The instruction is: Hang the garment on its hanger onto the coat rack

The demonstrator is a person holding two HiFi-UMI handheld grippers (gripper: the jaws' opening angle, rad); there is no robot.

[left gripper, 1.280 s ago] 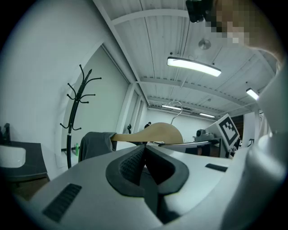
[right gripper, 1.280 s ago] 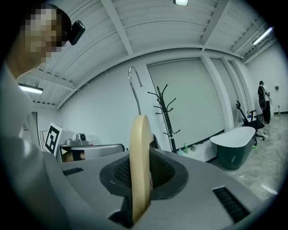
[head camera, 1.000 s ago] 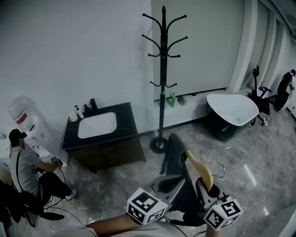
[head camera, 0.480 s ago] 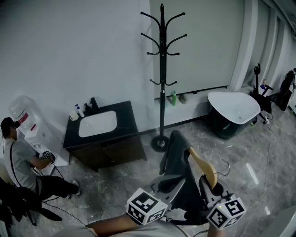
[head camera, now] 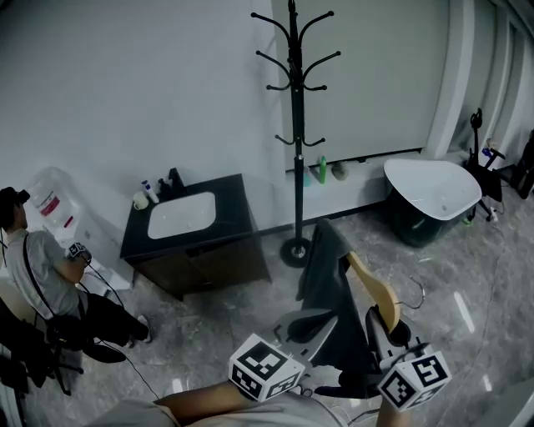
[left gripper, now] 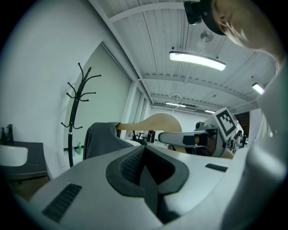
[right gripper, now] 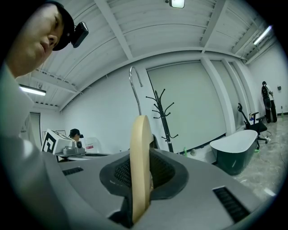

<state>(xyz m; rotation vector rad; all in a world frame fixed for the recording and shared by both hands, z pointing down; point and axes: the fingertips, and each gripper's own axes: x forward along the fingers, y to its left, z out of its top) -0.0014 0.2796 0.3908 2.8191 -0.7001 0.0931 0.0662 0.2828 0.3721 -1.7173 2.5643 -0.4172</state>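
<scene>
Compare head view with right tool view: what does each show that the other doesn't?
Head view only: the sink cabinet and the foot of the coat rack on the floor. Right tool view only: the right tool seen close up, with its jaws closed on the edge of the wooden hanger, plus a ceiling light. Both: the coat rack, the bathtub and the wooden hanger.

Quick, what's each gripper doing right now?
Left gripper: closed, nothing between its jaws.
Right gripper: closed on the wooden hanger.
</scene>
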